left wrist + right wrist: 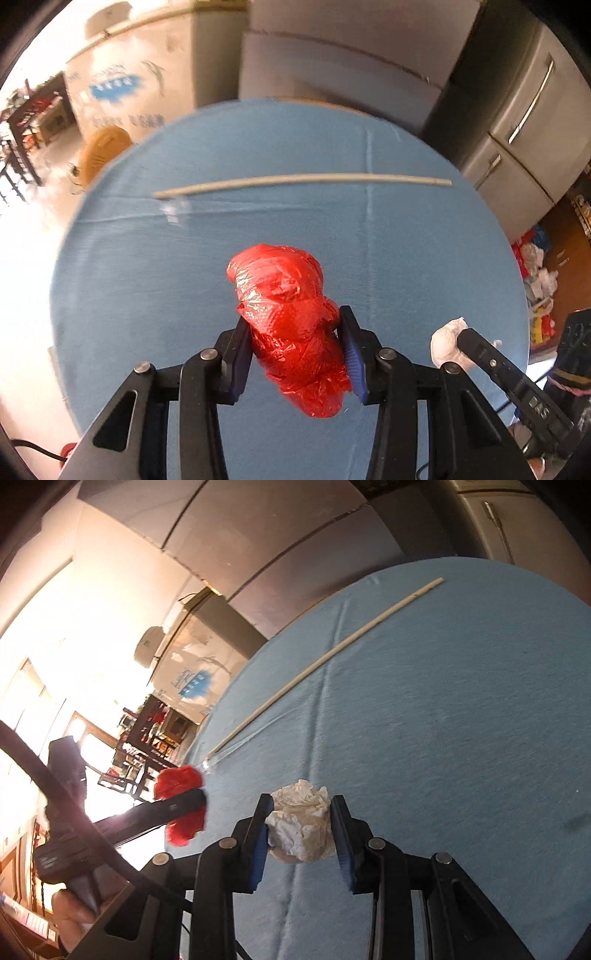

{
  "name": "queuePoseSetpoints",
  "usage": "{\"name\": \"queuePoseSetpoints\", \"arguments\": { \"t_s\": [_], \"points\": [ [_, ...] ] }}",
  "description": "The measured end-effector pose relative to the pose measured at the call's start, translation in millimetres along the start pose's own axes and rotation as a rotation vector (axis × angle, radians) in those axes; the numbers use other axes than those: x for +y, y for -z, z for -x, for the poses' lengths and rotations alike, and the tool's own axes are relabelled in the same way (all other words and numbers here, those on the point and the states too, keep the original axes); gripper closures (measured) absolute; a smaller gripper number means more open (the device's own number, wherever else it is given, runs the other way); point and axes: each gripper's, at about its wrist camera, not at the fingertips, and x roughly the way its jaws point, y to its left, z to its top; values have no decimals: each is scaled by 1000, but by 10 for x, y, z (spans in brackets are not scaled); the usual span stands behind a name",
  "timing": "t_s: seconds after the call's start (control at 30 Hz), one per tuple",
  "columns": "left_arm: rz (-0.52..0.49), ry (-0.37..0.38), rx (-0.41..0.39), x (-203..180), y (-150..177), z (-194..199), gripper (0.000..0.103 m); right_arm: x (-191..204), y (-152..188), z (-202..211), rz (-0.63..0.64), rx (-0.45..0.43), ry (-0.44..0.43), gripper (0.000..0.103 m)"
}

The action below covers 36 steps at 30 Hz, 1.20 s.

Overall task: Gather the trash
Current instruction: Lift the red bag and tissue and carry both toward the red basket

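1. Trash is in both of your grips: the left hand-held gripper [295,350] is clenched on a crumpled red plastic bag [291,325], and the right hand-held gripper [301,830] is clenched on a wad of white paper [301,821].
2. Both bundles sit between the blue pads and appear to be held above the blue desk [424,258], though the wrist views do not settle whether either one touches the cloth.
3. You seem to be in the carry step: two pieces are picked up and neither is dropped off. No bin or bag to receive them shows in either view, so you need to find one before you move far.
4. A long pale stick [303,181] lies on the far part of the desk, well apart from both grippers, with a small clear scrap [173,210] just beside its left end. These look like the leftovers to collect.
5. For the next move, keep both squeezes firm. The red plastic is slippery and bulges out past the pads, and the paper wad may compress and slide.
6. Carry the two loads apart from each other, since the grippers are close side by side here and could knock together.
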Motion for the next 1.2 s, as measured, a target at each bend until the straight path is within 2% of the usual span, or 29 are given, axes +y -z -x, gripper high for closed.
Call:
{"name": "queuePoseSetpoints", "arguments": {
  "t_s": [0.2, 0.33, 0.47, 0.57, 0.63, 0.7, 0.83, 1.0, 1.1, 1.2],
  "points": [
    [49, -142, -142, 543, 159, 836, 58, 306, 113, 74, 61, 13, -74, 69],
    [108, -248, -239, 914, 387, 1453, 58, 543, 234, 102, 112, 31, -132, 69],
    [145, -369, -326, 1124, 605, 1963, 58, 772, 363, 85, 171, 55, -190, 69],
    [158, -398, -360, 1171, 748, 2181, 58, 908, 444, 80, 219, 65, -212, 69],
    [158, -432, -356, 1166, 835, 2229, 58, 971, 481, 101, 248, 62, -227, 69],
    [163, -460, -320, 1154, 906, 2178, 58, 1015, 501, 123, 278, 55, -234, 69],
    [185, -418, -210, 1079, 962, 1796, 58, 994, 522, 156, 340, 46, -225, 69],
    [161, -400, -76, 869, 956, 1259, 58, 783, 445, 49, 335, 79, -209, 69],
    [163, -399, -42, 750, 894, 1111, 58, 604, 342, -62, 308, 112, -204, 69],
    [178, -410, -42, 752, 879, 1179, 58, 540, 226, -171, 303, 138, -196, 69]
  ]
}}
